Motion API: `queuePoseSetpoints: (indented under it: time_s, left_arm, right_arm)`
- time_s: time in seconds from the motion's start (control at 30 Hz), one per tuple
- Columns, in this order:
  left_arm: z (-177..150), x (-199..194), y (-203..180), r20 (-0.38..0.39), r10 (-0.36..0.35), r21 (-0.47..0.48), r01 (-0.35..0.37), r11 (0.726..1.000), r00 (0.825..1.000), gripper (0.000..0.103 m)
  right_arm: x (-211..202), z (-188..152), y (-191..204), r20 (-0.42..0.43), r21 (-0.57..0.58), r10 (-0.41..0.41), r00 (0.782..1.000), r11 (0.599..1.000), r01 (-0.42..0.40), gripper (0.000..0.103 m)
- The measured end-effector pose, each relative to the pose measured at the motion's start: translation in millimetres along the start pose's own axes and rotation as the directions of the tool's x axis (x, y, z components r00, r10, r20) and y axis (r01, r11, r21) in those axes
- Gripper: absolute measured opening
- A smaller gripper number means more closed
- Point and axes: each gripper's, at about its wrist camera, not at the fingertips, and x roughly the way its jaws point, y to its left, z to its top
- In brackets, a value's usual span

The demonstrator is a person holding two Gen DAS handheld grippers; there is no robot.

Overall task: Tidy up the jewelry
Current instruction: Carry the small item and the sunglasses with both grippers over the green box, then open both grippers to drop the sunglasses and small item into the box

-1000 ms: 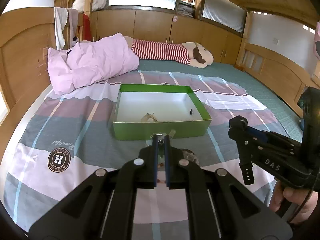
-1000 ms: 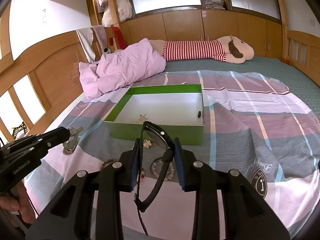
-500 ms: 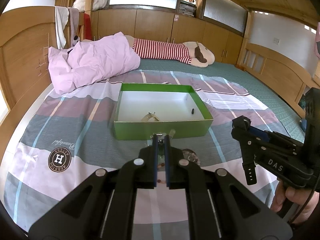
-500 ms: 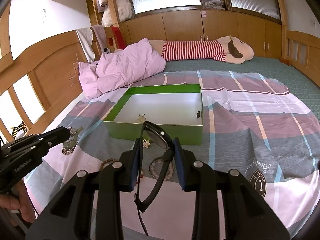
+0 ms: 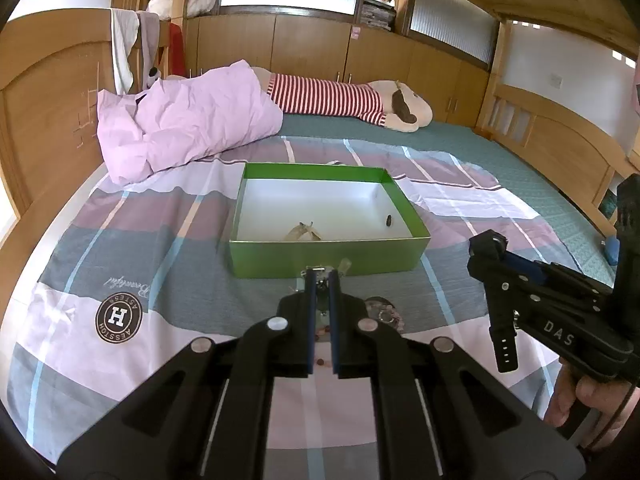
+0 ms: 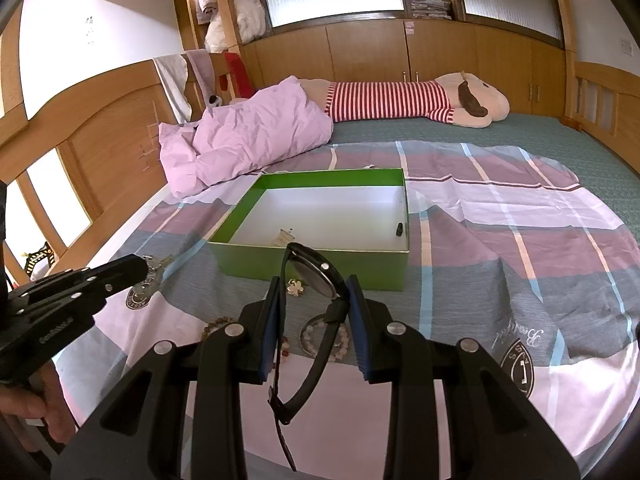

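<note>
A green box (image 5: 326,258) (image 6: 312,264) with a white inside lies on the bed; it holds a pale trinket (image 5: 302,232) and a small dark piece (image 5: 388,221). My left gripper (image 5: 322,276) is shut on a small silver metal piece (image 5: 319,271), held above the sheet just short of the box's near wall; it also shows in the right wrist view (image 6: 150,266). My right gripper (image 6: 314,288) is shut on a black wristwatch (image 6: 316,272), its strap hanging down (image 5: 502,340). Bead bracelets (image 6: 324,338) (image 5: 386,314) and a small flower charm (image 6: 295,288) lie on the sheet below.
A pink quilt (image 5: 180,124) and a striped plush toy (image 5: 360,100) lie beyond the box. Wooden bed rails (image 5: 44,120) run along the left side and the right side (image 5: 560,148). The plaid sheet (image 5: 120,240) covers the near half of the bed.
Both grippers have crept slightly forward toward the box while keeping their hold. Nothing else has moved.
</note>
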Motion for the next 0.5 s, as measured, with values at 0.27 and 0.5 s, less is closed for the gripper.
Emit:
queuePoseSetpoints:
  time_s: [0.27,0.5]
  left_arm:
    - [21.0,25.6,2.9,-0.004,0.022,0.004,-0.022,1.000,1.000,0.006]
    - [59.2,75.9,4.4,-0.018,0.029,-0.009,-0.030,1.000,0.999,0.006]
  right_arm:
    - [16.1,14.0,1.8,0.000,-0.030,-0.012,1.000,0.999,0.012,0.032]
    - [67.0,47.5,-9.0,0.002,-0.022,-0.013,1.000,1.000,0.013,0.032]
